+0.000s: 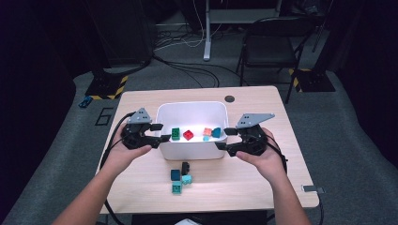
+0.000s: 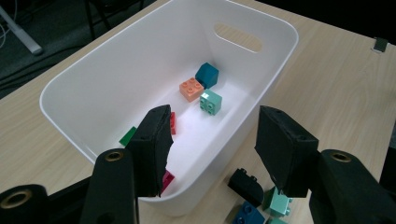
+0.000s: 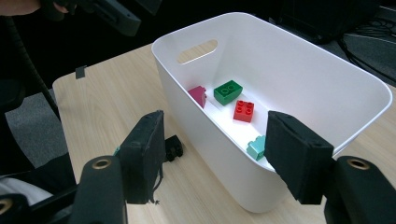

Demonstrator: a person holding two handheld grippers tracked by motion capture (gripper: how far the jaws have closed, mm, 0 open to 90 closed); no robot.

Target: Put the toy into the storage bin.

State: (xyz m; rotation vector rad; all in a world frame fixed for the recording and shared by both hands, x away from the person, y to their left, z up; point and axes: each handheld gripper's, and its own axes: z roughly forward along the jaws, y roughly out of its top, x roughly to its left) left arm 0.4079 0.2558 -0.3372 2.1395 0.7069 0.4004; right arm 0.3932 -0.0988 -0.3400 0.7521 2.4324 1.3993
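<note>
A white bin [image 1: 192, 151] stands mid-table holding green [image 1: 175, 133], red [image 1: 188, 135], orange [image 1: 207, 132] and dark teal [image 1: 216, 132] bricks. The left gripper view adds a light teal brick [image 2: 211, 102] and a magenta one [image 2: 166, 179] in the bin [image 2: 116, 70]. My left gripper [image 1: 162, 132] is open at the bin's left end, my right gripper [image 1: 224, 138] open at its right end; neither holds anything. In front of the bin lie black [image 1: 185, 166], dark blue [image 1: 175, 175], light teal [image 1: 187, 179] and teal [image 1: 176, 188] bricks.
The wooden table has a cable hole [image 1: 229, 99] at its back and a small grey tag [image 1: 313, 189] near its front right corner. A folding chair [image 1: 272, 42], a desk leg [image 1: 207, 33] and floor cables lie beyond the table.
</note>
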